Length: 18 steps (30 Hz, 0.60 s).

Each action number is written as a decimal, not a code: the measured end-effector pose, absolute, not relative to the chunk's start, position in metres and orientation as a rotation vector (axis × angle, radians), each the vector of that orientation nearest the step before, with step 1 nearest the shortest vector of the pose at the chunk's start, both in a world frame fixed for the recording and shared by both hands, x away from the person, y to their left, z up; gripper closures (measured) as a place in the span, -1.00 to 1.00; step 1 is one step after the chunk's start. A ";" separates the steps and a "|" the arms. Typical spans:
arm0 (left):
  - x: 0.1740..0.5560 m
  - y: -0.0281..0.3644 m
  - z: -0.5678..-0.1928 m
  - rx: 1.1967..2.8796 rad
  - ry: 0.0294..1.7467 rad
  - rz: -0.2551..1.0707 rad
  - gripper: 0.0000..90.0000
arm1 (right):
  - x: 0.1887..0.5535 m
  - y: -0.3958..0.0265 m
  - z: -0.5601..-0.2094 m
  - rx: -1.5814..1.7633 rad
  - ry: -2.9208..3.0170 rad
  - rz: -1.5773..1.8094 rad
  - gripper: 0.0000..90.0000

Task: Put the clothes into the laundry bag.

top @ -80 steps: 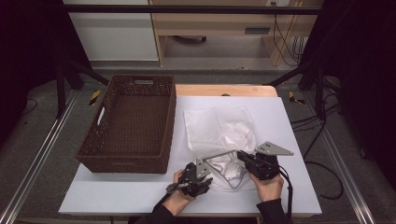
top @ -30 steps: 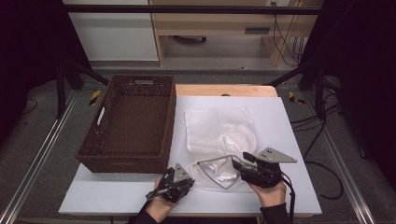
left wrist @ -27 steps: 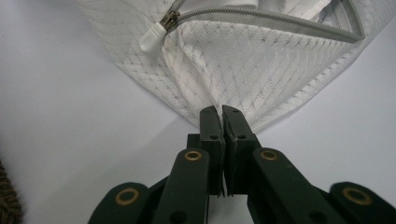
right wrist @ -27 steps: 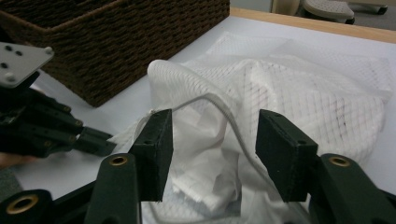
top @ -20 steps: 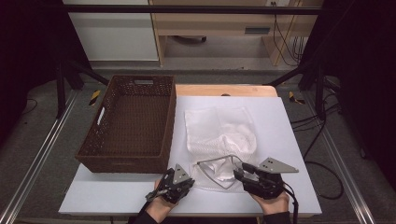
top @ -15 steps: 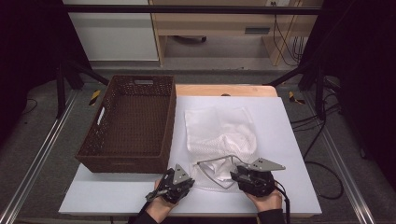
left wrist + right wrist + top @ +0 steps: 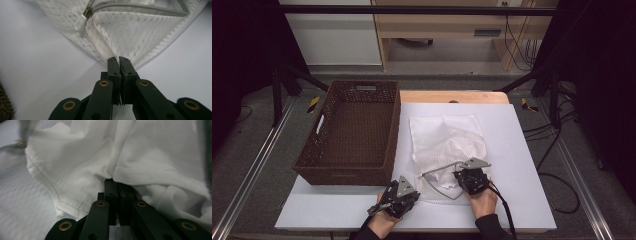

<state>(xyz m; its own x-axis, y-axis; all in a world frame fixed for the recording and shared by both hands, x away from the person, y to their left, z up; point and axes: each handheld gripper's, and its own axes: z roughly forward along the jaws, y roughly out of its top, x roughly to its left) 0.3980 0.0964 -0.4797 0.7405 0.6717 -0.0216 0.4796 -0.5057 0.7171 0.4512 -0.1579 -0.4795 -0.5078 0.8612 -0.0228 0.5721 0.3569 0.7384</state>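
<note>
A white mesh zip bag (image 7: 439,175) lies at lower centre of the high view with a white cloth (image 7: 447,137) spilling from its open mouth. The left gripper (image 7: 119,61) pinches the bag's mesh corner beside the zipper pull (image 7: 81,20). The right gripper (image 7: 116,182) has just been closing and now pinches a hemmed fold of the cloth; a brown wicker basket (image 7: 352,130) sits at left.

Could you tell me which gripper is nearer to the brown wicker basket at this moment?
The left. The left gripper sits just off the wicker basket's near right corner, clamping the mesh bag; the right gripper is farther right, across the bag, gripping white cloth.
</note>
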 end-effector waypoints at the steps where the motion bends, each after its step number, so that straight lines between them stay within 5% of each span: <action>1: 0.398 0.097 -0.479 2.207 0.861 0.336 0.93 | 0.455 -0.156 -0.480 1.252 2.190 0.947 0.94; 7: 0.397 0.096 -0.480 2.204 0.864 0.342 0.93 | 0.461 -0.160 -0.480 1.250 2.131 0.963 0.88; 18: 0.398 0.097 -0.479 2.206 0.862 0.334 0.92 | 0.415 -0.192 -0.428 1.170 1.991 1.179 0.31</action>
<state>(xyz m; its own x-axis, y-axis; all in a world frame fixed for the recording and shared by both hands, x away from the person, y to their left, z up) 0.3979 0.0966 -0.4794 0.7410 0.6711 -0.0225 0.4807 -0.5068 0.7156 0.4149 -0.1922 -0.4282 -0.4756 0.8794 -0.0205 0.4047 0.2395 0.8826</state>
